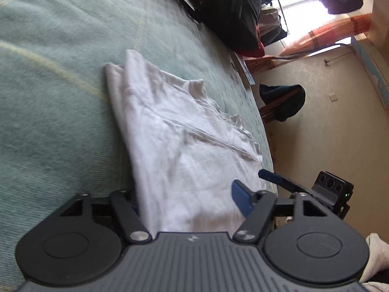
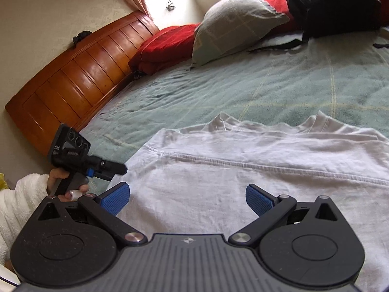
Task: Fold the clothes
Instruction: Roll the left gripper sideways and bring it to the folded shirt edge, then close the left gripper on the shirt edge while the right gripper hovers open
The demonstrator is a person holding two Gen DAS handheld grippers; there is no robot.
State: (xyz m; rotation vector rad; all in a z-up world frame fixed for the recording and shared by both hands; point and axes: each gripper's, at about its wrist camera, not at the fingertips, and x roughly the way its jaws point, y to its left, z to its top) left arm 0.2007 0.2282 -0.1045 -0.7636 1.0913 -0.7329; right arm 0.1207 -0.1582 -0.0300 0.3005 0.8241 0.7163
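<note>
White garment (image 2: 243, 182) spread flat on green bedspread (image 2: 243, 85); right gripper (image 2: 187, 198) over it, jaws apart, empty; left gripper (image 1: 187, 199) straddling garment's edge, grip impossible to tell

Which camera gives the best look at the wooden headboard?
The right wrist view: the headboard runs across its upper left, its glossy orange-brown panels plain to see behind the red pillow. The left wrist view shows none of it; it looks along the white shirt toward the window.

daylight from window (image 1: 301, 2), blown out | slight blur | fisheye-bent edges
</note>
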